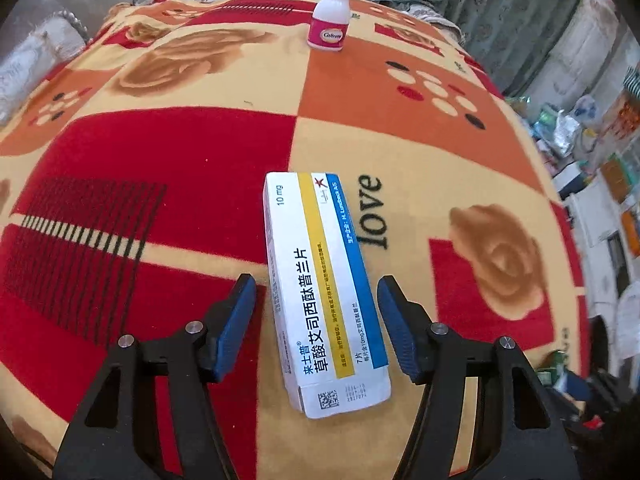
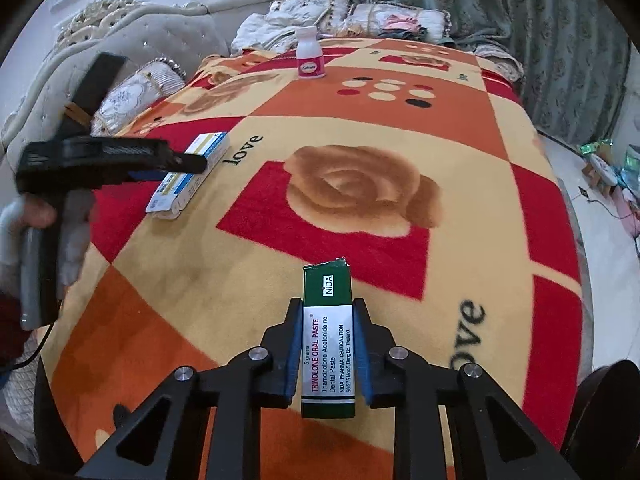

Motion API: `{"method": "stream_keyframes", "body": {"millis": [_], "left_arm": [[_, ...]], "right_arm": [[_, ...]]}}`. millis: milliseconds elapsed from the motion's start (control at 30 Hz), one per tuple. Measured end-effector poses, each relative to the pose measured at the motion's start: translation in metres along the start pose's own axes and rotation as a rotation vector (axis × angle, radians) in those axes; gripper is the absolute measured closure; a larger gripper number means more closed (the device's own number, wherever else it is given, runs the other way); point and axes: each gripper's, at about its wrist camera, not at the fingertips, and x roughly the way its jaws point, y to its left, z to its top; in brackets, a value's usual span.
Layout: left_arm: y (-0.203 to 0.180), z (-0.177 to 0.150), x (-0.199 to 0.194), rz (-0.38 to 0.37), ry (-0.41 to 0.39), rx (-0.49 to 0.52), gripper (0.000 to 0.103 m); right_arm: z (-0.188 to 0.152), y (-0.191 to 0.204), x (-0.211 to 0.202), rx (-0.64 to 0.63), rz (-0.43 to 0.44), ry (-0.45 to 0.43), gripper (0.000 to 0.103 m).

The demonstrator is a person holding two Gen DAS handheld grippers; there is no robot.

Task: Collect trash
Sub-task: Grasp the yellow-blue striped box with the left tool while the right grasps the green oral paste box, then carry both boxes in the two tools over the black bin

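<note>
The green box (image 2: 328,336) reads "TRINOLONE ORAL PASTE", "NIDA", "5 grams" and "Thailand"; the right gripper (image 2: 327,344) is clamped on its long sides, far end lifted over the blanket (image 2: 240,280). The white box (image 1: 320,288) carries a yellow and a blue stripe, "10 mg", "H. Lundbeck A/S" and Chinese print. It lies flat on the blanket just beside the printed word "love", and the left gripper (image 1: 316,320) is spread wide around its near half, with a gap between each pad and the box. Far beyond the white box, near the blanket's back edge, a white bottle (image 1: 329,12) with a pink label stands upright; its label is too small to read surely. Between the white box and the bottle the blanket lies bare. The fleece blanket has red, orange and cream squares with brown roses. Pillows (image 2: 360,16) and green curtains (image 2: 520,20) lie beyond the bottle, a tufted headboard (image 2: 120,40) off to its left.
</note>
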Motion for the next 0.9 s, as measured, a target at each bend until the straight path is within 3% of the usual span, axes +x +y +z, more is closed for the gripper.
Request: {"method": "stream_keyframes", "body": {"millis": [400,900], "left_arm": [[-0.056,-0.041,-0.046,-0.146,-0.001,0.126,0.059],[-0.193,-0.088,-0.078,-0.336,0.026,0.349,0.059]], "right_arm": [[-0.019,-0.011,-0.036,0.073,0.009,-0.049,0.081],[-0.073,-0.06,-0.113,0.202,-0.11,-0.103,0.081]]}}
